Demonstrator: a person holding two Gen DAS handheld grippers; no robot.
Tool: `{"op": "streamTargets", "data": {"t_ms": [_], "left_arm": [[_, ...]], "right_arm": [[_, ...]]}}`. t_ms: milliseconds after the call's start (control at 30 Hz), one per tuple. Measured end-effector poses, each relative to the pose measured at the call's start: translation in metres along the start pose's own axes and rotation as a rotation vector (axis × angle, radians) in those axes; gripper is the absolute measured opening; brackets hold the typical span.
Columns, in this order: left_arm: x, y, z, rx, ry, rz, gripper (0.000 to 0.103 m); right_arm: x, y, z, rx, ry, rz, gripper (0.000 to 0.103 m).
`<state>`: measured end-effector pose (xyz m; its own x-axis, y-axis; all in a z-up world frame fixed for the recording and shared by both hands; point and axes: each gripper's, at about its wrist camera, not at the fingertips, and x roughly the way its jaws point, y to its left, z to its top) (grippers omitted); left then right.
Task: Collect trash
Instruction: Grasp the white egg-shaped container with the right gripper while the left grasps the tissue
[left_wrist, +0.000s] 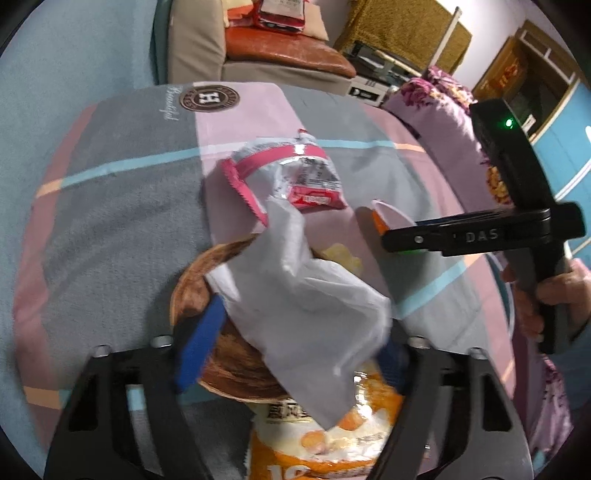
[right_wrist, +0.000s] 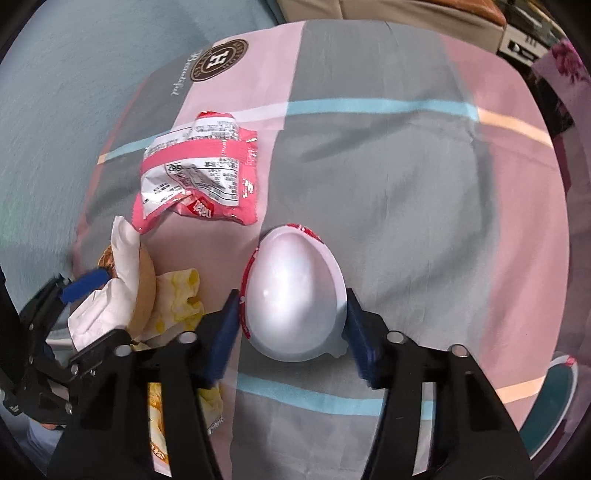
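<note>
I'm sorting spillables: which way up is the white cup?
Upside down: the white cup shows its closed, rounded bottom, rim facing the cloth.

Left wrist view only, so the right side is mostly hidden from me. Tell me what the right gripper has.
Observer: A white cup, upside down, sits between the right gripper's pads.
Operator: Say whether it's gripped.
Observer: Both pads look to touch its rim, one on each side.
Operator: Report what's next to it.
Observer: A yellow wrapper lies apart from it, beside the bowl.
</note>
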<state>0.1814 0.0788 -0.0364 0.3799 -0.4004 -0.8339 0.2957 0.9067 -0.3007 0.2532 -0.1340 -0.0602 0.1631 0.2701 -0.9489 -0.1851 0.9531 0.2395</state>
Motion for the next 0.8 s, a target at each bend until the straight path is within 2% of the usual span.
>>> {"op": "streamTargets", "data": {"t_ms": [33, 200, 300, 367, 433, 600, 700, 733, 800], "left_arm": [[-0.001, 0.001, 0.000, -0.014, -0.003, -0.020, 0.059], [-0.012, 0.004, 0.001, -0.066, -0.031, -0.052, 0.051], [-0.015, 0.006, 0.002, -0.099, -0.022, -0.100, 0.051], [-0.015, 0.005, 0.003, -0.096, -0.018, -0.056, 0.051], [-0.007, 0.004, 0.004, -0.087, 0.010, 0.027, 0.051], [0.016, -0.001, 0.003, -0.061, 0.084, 0.085, 0.052], [0.019, -0.010, 0.003, -0.018, 0.085, 0.110, 0.051], [0.021, -0.011, 0.004, -0.013, 0.087, 0.119, 0.041], [0.022, -0.011, 0.002, -0.016, 0.101, 0.124, 0.012]], "right_arm": [[-0.001, -0.001, -0.002, 0.001, -0.006, 0.005, 0.051], [-0.008, -0.001, -0.019, -0.015, -0.027, 0.002, 0.051], [-0.012, -0.005, -0.028, -0.017, -0.028, 0.002, 0.051], [-0.014, -0.007, -0.034, -0.012, -0.028, 0.004, 0.051], [-0.016, -0.009, -0.041, -0.007, -0.029, 0.003, 0.051], [-0.023, -0.014, -0.058, 0.007, -0.041, 0.014, 0.051], [-0.028, -0.015, -0.067, 0.007, -0.053, 0.002, 0.051], [-0.029, -0.016, -0.069, 0.010, -0.057, 0.002, 0.051], [-0.032, -0.018, -0.073, 0.021, -0.061, 0.004, 0.051]]}}
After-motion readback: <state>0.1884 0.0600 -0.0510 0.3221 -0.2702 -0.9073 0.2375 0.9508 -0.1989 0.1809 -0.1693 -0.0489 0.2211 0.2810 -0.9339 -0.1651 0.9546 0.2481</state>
